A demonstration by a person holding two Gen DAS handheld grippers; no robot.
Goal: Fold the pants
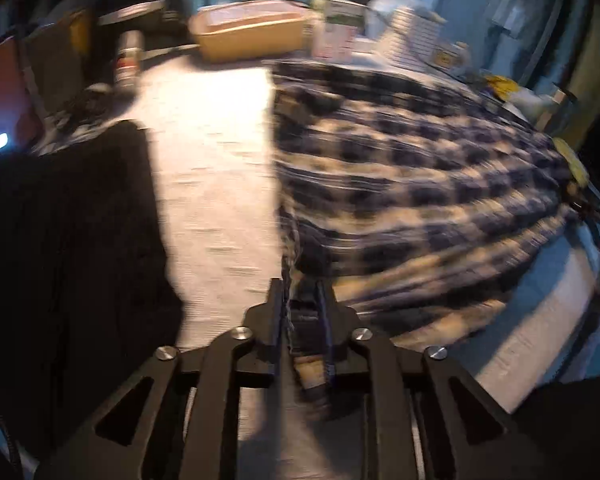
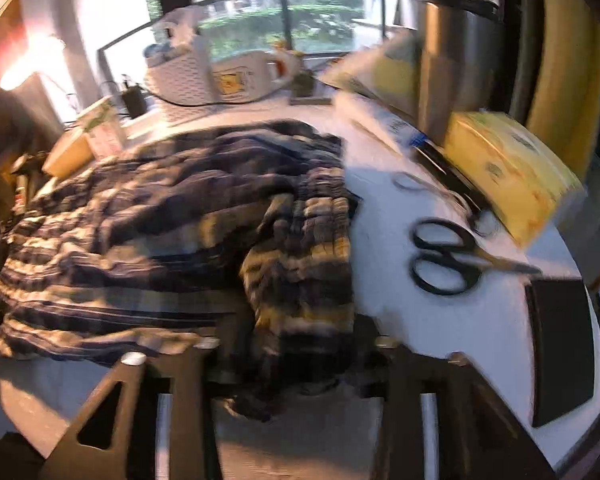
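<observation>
Left hand-held gripper (image 1: 301, 296) pinches a hem of the plaid pants (image 1: 412, 168); right hand-held gripper (image 2: 296, 344) has waistband cloth bunched between its jaws, grip unclear through blur. Pants lie spread on the white tabletop (image 1: 212, 168). Soft, light, limp fabric: best held at edges and corners. Scissors (image 2: 444, 256) lie just beside.

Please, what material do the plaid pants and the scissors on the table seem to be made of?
Plaid pants: probably soft woven cotton or flannel, matte; the cloth wrinkles and its waistband gathers in puckers. Scissors: the loop handles look like black plastic, slightly glossy; the blade looks like metal, though blur leaves this uncertain.
</observation>
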